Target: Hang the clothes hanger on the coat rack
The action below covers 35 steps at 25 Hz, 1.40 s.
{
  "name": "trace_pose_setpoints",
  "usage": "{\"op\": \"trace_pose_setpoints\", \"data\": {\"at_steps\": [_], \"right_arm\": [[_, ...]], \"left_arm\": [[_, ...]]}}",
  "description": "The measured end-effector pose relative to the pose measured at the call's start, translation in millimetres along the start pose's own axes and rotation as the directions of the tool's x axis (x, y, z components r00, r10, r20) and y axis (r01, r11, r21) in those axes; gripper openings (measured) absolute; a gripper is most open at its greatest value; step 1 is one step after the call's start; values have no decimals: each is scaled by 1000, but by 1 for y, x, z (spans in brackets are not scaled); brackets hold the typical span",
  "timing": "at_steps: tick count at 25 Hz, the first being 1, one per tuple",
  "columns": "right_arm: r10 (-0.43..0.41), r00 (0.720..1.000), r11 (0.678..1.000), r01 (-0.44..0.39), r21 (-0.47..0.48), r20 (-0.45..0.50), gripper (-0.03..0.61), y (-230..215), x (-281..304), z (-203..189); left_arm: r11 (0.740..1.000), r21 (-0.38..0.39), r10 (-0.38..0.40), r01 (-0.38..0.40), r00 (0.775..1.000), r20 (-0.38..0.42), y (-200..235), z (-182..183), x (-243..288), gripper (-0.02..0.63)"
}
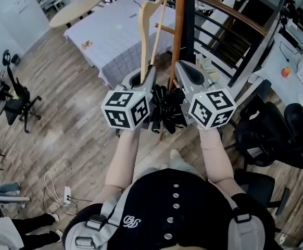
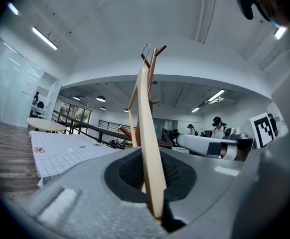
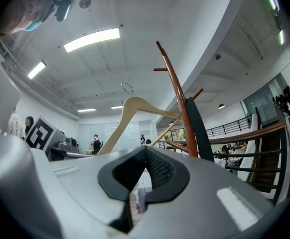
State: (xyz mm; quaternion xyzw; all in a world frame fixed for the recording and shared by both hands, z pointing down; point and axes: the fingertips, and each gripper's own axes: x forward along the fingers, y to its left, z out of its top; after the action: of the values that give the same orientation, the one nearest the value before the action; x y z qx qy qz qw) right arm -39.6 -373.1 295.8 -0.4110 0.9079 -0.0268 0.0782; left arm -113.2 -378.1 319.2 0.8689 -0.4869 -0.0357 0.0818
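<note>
1. Brown wood coat rack [image 1: 180, 25]: upright, 12 o'clock of both grippers.
2. Pale wood clothes hanger [image 1: 147, 33]: upright, just at 9 o'clock of the rack pole, hook not yet on a peg.
3. Left gripper [image 2: 146, 158]: jaws clamped on hanger's lower arm.
4. Right gripper [image 3: 146, 151]: jaws together, empty.
5. Risk: single low pinch, so hanger may pivot or slip; hook then misses peg or knocks pole.

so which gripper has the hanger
The left gripper: its jaws are shut on the pale wooden hanger. The right gripper has its jaws shut with nothing between them.
</note>
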Motion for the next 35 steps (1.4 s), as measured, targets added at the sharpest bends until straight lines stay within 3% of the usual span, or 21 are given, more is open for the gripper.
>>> {"op": "trace_pose_setpoints", "data": {"at_steps": [10, 19, 35], "right_arm": [[32, 998, 999, -32, -11, 51, -2, -25, 31, 29], [53, 989, 998, -48, -33, 140, -2, -46, 48, 72], [113, 975, 989, -91, -119, 192, -2, -68, 75, 115]], "left_arm": [[995, 88, 30, -35, 998, 55, 10, 43, 30, 2], [992, 120, 36, -50, 993, 114, 18, 77, 54, 2], [977, 181, 75, -116, 973, 220, 31, 135, 90, 0]]}}
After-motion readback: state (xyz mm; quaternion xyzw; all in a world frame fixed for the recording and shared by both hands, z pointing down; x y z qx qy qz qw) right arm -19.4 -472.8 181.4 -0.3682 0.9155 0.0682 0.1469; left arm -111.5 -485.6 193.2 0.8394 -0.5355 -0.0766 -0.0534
